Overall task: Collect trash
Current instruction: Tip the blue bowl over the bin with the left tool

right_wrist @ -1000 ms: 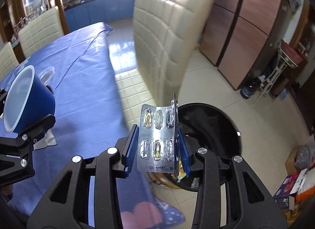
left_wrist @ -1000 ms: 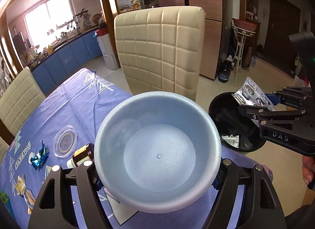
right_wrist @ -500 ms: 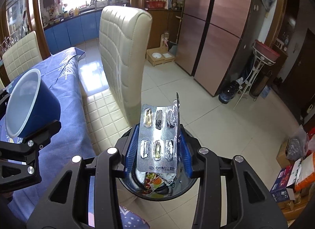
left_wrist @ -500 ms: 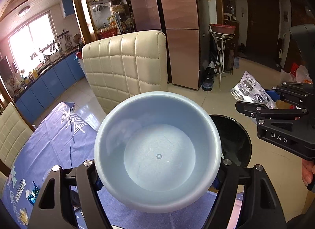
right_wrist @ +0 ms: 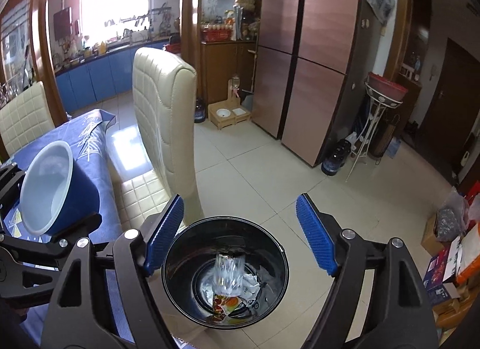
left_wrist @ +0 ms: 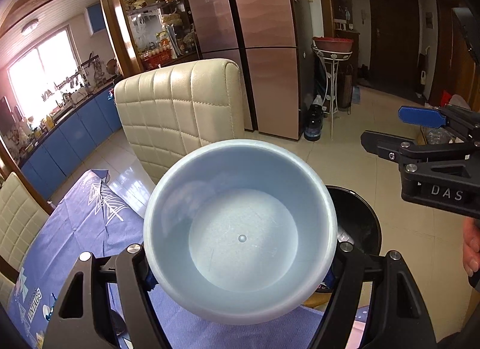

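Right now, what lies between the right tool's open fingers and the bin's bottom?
In the right wrist view, only the blurred blister pack, inside the black bin below the right tool, over other wrappers.

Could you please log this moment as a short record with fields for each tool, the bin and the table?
left tool: closed on the blue bowl, which looks empty
right tool: open above the black bin; its pads have just been opening, nothing between them
blister pack: blurred, inside the bin over wrappers
table: blue cloth, beside the cream chair
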A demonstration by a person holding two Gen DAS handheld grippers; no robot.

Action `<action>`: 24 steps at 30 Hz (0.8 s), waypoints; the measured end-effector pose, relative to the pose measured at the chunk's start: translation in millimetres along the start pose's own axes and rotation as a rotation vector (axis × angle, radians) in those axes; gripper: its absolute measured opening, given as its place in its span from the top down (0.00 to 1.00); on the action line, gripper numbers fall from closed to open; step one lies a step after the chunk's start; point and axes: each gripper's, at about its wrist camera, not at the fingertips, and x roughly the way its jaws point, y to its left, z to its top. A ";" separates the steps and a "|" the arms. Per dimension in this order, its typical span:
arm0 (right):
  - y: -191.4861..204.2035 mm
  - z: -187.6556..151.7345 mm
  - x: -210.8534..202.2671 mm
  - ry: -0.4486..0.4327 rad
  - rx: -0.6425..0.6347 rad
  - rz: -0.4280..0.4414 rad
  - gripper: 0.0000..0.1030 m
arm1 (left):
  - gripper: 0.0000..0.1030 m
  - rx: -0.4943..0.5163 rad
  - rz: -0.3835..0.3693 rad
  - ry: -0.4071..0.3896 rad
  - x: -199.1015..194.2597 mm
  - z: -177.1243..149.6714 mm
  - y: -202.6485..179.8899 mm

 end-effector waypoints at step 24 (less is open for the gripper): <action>-64.6 -30.0 11.2 0.099 0.151 -0.104 0.20 | 0.29 0.093 -0.117 -0.014 19.0 27.7 -53.3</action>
